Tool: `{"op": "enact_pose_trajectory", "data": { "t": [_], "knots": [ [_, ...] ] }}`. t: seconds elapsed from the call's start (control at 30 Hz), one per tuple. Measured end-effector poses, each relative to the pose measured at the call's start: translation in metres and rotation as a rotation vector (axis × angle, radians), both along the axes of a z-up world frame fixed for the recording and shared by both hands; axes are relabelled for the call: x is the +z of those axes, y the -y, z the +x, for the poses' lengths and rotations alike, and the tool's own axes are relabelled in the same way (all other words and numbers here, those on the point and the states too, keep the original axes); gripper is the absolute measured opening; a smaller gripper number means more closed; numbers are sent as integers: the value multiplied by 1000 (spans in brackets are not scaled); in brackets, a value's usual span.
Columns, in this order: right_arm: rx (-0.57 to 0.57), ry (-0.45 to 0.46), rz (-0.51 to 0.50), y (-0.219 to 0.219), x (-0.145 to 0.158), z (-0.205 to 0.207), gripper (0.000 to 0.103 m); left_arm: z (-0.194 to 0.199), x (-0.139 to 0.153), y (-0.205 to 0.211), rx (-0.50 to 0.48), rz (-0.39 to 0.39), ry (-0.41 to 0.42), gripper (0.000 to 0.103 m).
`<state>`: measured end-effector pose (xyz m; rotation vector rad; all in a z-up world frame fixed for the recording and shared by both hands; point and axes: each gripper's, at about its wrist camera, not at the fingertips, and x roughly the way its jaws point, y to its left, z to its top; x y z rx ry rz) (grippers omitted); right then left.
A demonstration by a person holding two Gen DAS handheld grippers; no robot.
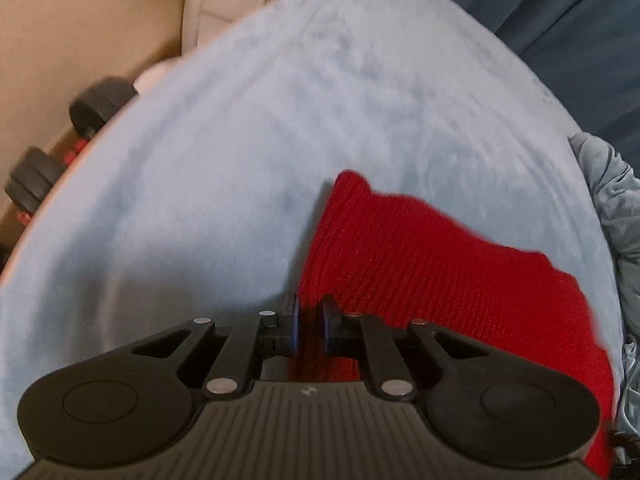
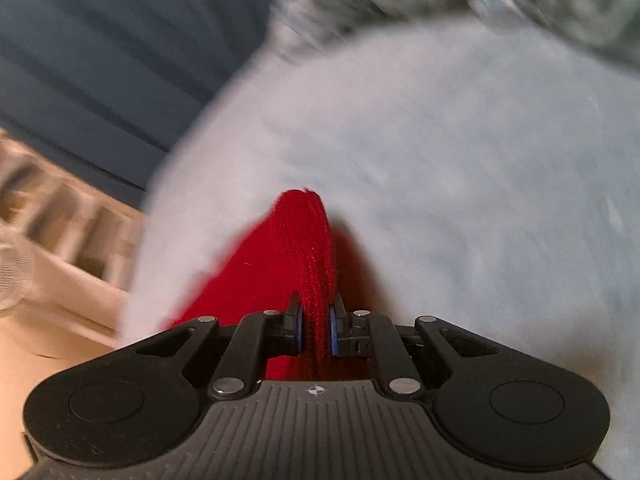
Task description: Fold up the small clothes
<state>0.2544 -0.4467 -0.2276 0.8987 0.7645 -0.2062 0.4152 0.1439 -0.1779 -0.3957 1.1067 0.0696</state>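
Pale blue fleece blanket [image 1: 248, 152] covers the whole work surface, soft and a little rumpled, with dark blue cloth [image 1: 568, 4] hanging behind it. Off the blanket's left edge, seen from my left wrist, black dumbbells [image 1: 68, 136] with red handles lie on a tan floor. At the right edge sits a heap of crumpled grey-blue fabric [image 1: 612, 200].

On the blanket lies the red knit garment [image 1: 420, 256] — flat across the near right part in the left wrist view, one corner pointing away from me.

My left gripper [image 1: 309, 322] sits at that garment's left edge. Its fingers [image 1: 294, 320] are drawn close with only a narrow gap; red knit shows in that gap, but I cannot tell whether the pads actually press on it.

My right gripper [image 2: 316, 328] has a raised ridge of the same red knit garment [image 2: 304, 240] between its fingers [image 2: 336, 330] — the blue pads squeeze it from both sides, and the fold stands up in front of them, narrowing to a tip. The rest of the knit spreads low to the left on the blanket [image 2: 460, 140]. Background in this view is smeared by blur.
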Motion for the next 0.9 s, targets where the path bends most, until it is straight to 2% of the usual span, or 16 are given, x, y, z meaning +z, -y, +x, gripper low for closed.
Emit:
{"op": "enact_pose_trajectory", "data": {
  "t": [0.03, 0.07, 0.13, 0.17, 0.2, 0.23, 0.27, 0.37, 0.47, 0.53, 0.6, 0.67, 0.73, 0.77, 0.83, 0.9],
  "knots": [
    [-20, -9, 54, 4, -13, -1, 12, 0, -1, 1, 6, 1, 0, 17],
    [-39, 3, 79, 7, -15, -4, 13, -1, 0, 2, 10, 6, -2, 24],
    [-39, 19, 79, 8, -11, -6, 14, -3, 4, 3, 1, 54, 8, 46],
    [-32, 18, 68, 7, -8, -6, 17, -5, 7, 1, 3, 87, 18, 65],
    [-29, 9, 47, 8, -5, -8, 24, -10, 10, -2, 10, 116, 31, 80],
    [-27, 3, 18, 8, 0, -10, 29, -17, 14, -4, 16, 139, 50, 84],
    [-25, 4, -8, 5, 5, -16, 33, -24, 16, -7, 17, 151, 62, 85],
    [-44, 2, -68, -1, 21, -34, 37, -50, 23, -8, -10, 162, 74, 85],
    [-55, 53, -174, -13, 44, -64, 38, -77, 30, -1, -53, 152, 92, 87],
    [10, 113, -204, -27, 54, -75, 38, -94, 32, 7, -91, 121, 105, 90],
    [98, 95, -210, -44, 53, -79, 38, -106, 28, 15, -124, 116, 108, 95],
    [115, 4, -271, -55, 41, -78, 29, -113, 15, 25, -147, 163, 73, 97],
    [83, -77, -315, -53, 21, -90, 8, -119, 1, 29, -163, 210, 34, 102],
    [49, -94, -288, -46, 12, -98, 0, -123, -3, 27, -160, 214, 32, 103],
    [-6, -75, -194, -34, 11, -113, 0, -131, -2, 18, -155, 196, 32, 103],
    [-24, -81, -171, -32, 22, -121, 0, -139, 8, 13, -145, 215, 39, 103]
  ]
}}
